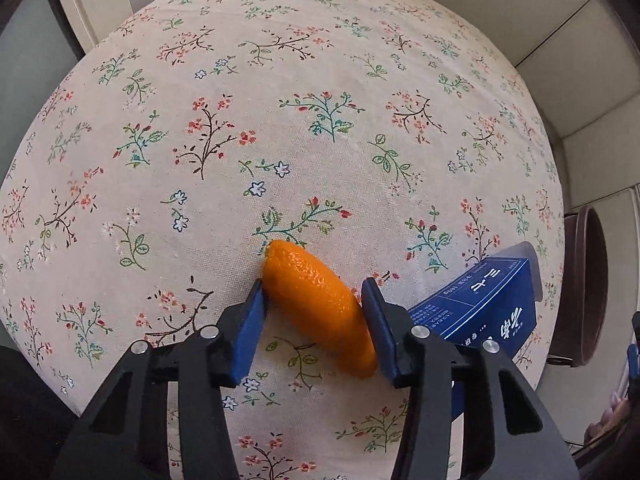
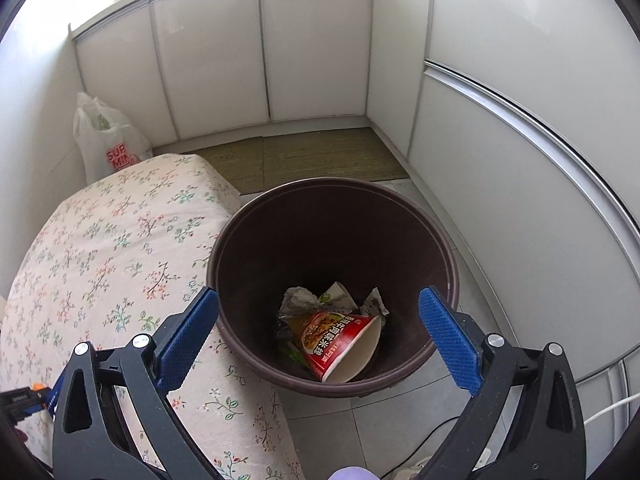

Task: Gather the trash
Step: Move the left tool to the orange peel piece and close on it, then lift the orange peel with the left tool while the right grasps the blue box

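An orange peel (image 1: 318, 302) lies on the floral tablecloth (image 1: 280, 120). My left gripper (image 1: 314, 292) is around it, both blue pads touching its sides. A dark blue carton (image 1: 486, 304) lies just right of the gripper. My right gripper (image 2: 320, 308) is open and empty, held above the brown trash bin (image 2: 332, 208). In the bin lie a red instant noodle cup (image 2: 340, 340), crumpled foil (image 2: 298, 300) and wrappers. The bin's rim also shows at the right edge of the left wrist view (image 1: 588, 284).
The bin stands on the tiled floor beside the table's right edge (image 2: 208, 216). A white plastic bag (image 2: 108, 144) stands behind the table. White cabinet doors (image 2: 320, 48) surround a woven mat (image 2: 320, 156). A cable and power strip (image 2: 416, 464) lie on the floor.
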